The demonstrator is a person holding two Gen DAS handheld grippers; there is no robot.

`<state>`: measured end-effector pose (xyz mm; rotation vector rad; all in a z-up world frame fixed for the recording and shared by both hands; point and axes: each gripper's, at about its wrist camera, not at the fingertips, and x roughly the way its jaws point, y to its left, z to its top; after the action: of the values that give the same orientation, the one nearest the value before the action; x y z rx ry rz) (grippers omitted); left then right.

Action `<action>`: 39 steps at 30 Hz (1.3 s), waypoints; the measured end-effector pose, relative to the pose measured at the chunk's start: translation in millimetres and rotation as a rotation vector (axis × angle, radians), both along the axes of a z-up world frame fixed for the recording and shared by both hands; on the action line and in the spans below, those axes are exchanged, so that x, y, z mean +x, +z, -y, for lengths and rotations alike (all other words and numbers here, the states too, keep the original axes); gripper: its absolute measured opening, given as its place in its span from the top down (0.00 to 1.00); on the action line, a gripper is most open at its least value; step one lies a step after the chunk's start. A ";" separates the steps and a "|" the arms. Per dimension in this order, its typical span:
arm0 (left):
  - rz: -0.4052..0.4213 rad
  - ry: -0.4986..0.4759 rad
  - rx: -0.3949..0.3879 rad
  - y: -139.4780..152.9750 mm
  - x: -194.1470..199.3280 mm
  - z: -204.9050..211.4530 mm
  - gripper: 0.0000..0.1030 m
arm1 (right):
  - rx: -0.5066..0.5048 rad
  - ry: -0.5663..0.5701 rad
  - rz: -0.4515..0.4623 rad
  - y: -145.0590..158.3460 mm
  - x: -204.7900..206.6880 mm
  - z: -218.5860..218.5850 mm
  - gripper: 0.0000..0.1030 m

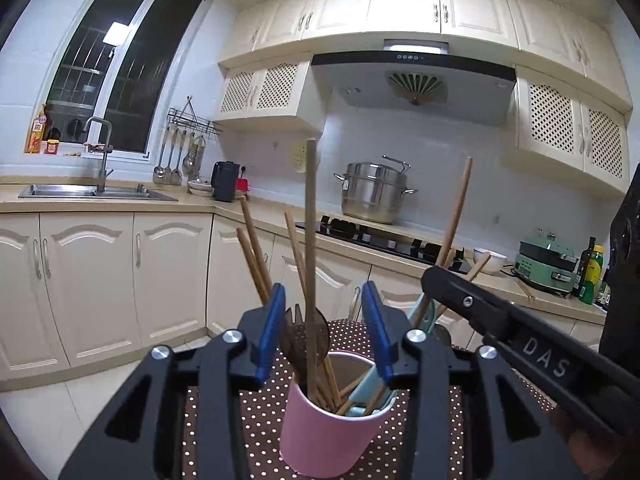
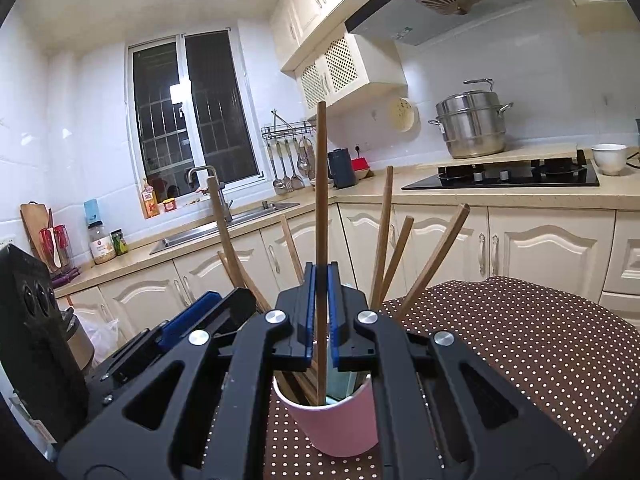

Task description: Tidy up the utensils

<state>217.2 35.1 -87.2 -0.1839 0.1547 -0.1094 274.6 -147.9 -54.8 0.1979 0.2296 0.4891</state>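
Note:
A pink cup [image 1: 320, 432] stands on a brown dotted tablecloth [image 1: 420, 420], holding several wooden chopsticks, a teal spoon [image 1: 364, 396] and a dark slotted utensil [image 1: 298, 332]. My left gripper [image 1: 324, 292] is open just above the cup. One upright chopstick [image 1: 310, 240] rises between its blue pads, touching neither. My right gripper [image 2: 321, 270] is shut on another upright chopstick [image 2: 321, 200], whose lower end is inside the pink cup [image 2: 336, 424]. In the left wrist view the right gripper [image 1: 432, 274] reaches in from the right. The left gripper's blue pad [image 2: 192, 312] shows in the right wrist view.
Behind the table run cream cabinets, with a sink [image 1: 96, 191] at the left and a black hob [image 1: 384, 236] carrying a steel steamer pot [image 1: 374, 192]. A white bowl [image 1: 490, 260], a green appliance [image 1: 546, 266] and bottles [image 1: 592, 272] stand at the right.

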 end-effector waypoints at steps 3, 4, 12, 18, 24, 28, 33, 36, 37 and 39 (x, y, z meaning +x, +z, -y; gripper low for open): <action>0.008 0.006 0.001 1.8 -6.2 -3.7 0.49 | 0.002 -0.001 -0.005 -0.6 -1.3 -0.9 0.94; 0.010 0.007 0.000 2.7 -7.8 -4.8 0.47 | 0.002 -0.002 -0.005 -0.7 -1.7 -1.0 0.94; -0.002 0.094 0.048 8.4 -24.0 -18.1 0.35 | -0.013 -0.005 -0.008 -0.8 -3.4 -4.7 0.94; -0.063 0.194 0.107 8.4 -26.7 -30.0 0.31 | -0.039 -0.005 -0.007 -3.1 -6.0 -11.1 0.94; -0.140 0.224 0.140 5.3 -23.4 -43.4 0.31 | -0.088 0.005 -0.029 -12.2 -3.4 -22.1 0.94; -0.200 0.245 0.153 1.0 -20.2 -51.6 0.31 | -0.130 0.005 -0.039 -19.7 -3.1 -28.7 0.94; -0.283 0.258 0.128 -4.8 -14.6 -65.2 0.31 | -0.162 0.008 -0.063 -28.3 -2.8 -35.4 0.94; -0.328 0.264 0.127 -8.1 -13.0 -69.8 0.31 | -0.177 0.009 -0.075 -31.9 -2.1 -38.5 0.94; -0.341 0.266 0.129 -8.8 -11.5 -70.3 0.31 | -0.180 0.010 -0.080 -33.0 -2.3 -39.2 0.94; -0.365 0.265 0.136 -10.0 -11.5 -71.7 0.31 | -0.186 0.011 -0.081 -32.8 -3.4 -40.7 0.94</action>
<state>205.7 106.9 -97.3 -0.0861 0.4982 0.2000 271.1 -107.2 -87.6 0.0348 0.3537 0.4683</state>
